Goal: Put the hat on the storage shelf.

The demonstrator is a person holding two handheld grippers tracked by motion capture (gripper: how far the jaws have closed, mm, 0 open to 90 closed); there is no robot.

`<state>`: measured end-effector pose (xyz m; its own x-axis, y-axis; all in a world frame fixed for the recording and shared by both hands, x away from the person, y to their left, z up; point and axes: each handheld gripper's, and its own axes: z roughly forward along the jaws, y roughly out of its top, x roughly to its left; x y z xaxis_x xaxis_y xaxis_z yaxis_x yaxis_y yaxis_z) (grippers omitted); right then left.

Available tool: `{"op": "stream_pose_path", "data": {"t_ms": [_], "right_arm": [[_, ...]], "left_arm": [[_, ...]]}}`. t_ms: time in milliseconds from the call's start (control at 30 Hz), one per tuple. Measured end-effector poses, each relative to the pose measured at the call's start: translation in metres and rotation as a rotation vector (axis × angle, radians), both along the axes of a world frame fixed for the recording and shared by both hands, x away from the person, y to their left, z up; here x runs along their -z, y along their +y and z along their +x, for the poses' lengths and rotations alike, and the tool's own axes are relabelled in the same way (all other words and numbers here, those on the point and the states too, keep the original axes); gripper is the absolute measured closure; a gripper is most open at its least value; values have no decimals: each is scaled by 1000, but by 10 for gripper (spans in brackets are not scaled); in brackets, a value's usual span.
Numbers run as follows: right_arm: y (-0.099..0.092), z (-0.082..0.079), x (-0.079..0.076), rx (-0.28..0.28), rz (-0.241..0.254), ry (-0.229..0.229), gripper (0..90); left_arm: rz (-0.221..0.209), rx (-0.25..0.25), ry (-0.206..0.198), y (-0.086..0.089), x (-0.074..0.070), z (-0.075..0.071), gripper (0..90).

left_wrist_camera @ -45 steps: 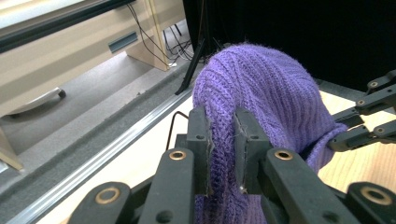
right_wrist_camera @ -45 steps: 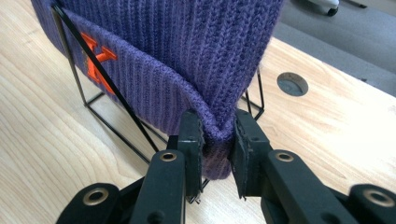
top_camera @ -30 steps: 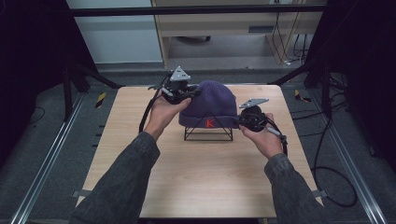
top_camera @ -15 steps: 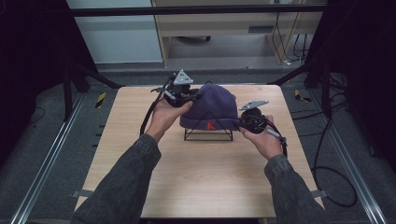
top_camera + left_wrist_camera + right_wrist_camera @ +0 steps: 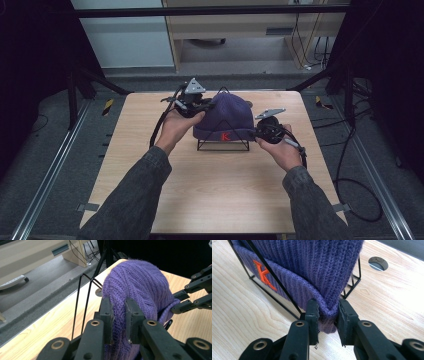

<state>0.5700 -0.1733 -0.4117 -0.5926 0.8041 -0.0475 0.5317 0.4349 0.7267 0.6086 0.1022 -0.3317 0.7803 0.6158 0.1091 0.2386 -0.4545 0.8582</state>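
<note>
On the light wooden table (image 5: 215, 200), a purple knit beanie (image 5: 222, 117) (orange letter on its cuff) sits over a black wire stand (image 5: 222, 146) near the far middle. The left gripper (image 5: 192, 104) pinches its side; the right gripper (image 5: 257, 132) clamps the cuff, both forearms reaching forward.

One mark reads clearly — an orange-red letter "K" (image 5: 265, 275) stitched on the folded cuff of the purple knit hat (image 5: 224, 116).
</note>
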Motion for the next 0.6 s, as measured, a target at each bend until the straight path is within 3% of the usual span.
{"op": "stream_pose_path", "data": {"t_ms": [600], "right_arm": [[3,1,11,-7,-16,22,717]], "left_arm": [[-2,-5,23,1,10,1,776]]}}
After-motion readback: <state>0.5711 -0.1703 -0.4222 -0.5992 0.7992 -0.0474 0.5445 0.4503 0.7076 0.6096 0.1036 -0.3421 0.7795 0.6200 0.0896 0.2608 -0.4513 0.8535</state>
